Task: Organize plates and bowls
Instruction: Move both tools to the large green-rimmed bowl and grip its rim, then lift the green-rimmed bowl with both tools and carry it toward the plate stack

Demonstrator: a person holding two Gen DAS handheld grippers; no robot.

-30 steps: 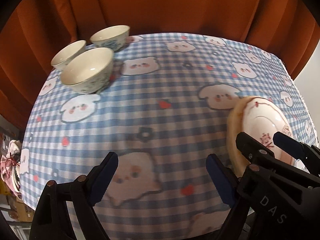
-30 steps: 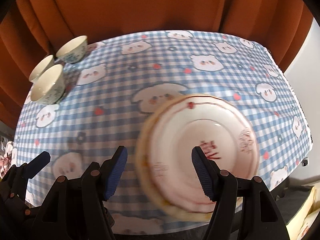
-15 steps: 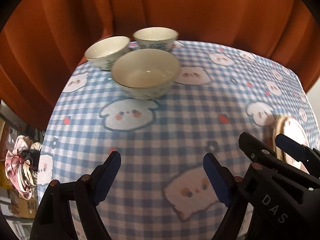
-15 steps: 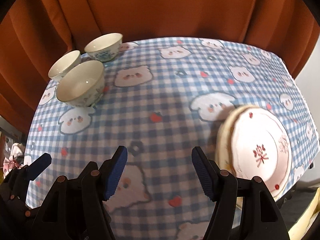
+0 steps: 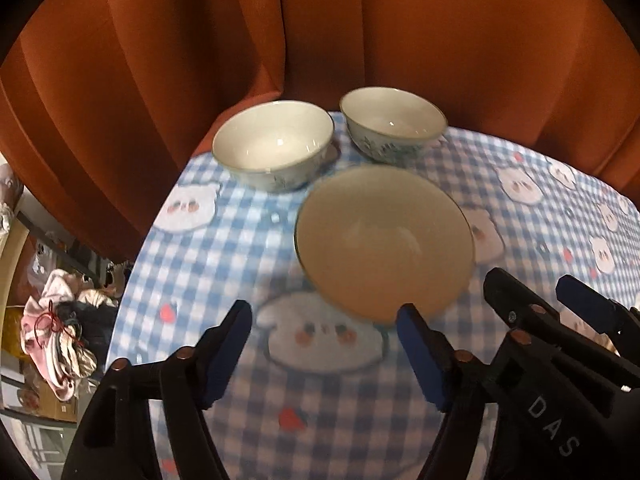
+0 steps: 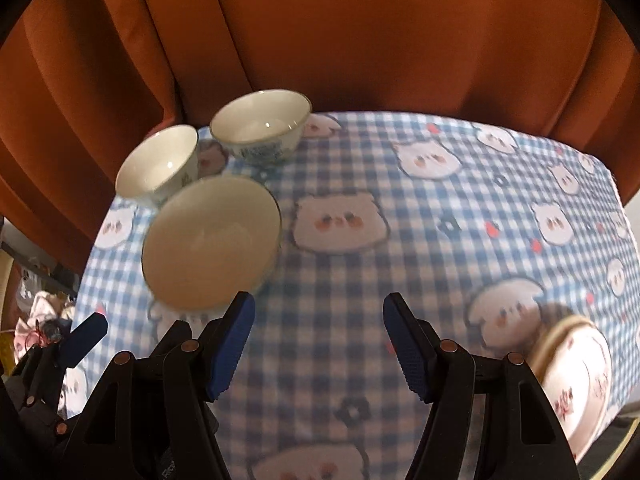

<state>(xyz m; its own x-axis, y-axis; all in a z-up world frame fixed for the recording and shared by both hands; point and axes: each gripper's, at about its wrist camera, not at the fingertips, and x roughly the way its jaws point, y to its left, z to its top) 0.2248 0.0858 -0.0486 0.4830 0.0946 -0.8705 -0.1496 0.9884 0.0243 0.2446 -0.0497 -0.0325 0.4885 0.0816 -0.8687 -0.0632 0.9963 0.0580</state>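
Both grippers gape empty: the left gripper (image 5: pixel 324 346) just short of the blurred nearest bowl (image 5: pixel 384 240), the right gripper (image 6: pixel 318 346) over bare worktop (image 6: pixel 400 208). Stacked plates (image 6: pixel 576 376) sit half cut off at the worktop's right edge.

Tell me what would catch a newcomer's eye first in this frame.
Probably the large cream bowl, close ahead of the open left gripper, with two smaller bowls behind it near the orange curtain. Next, the bear-print blue checked tablecloth and stacked plates at its right edge.
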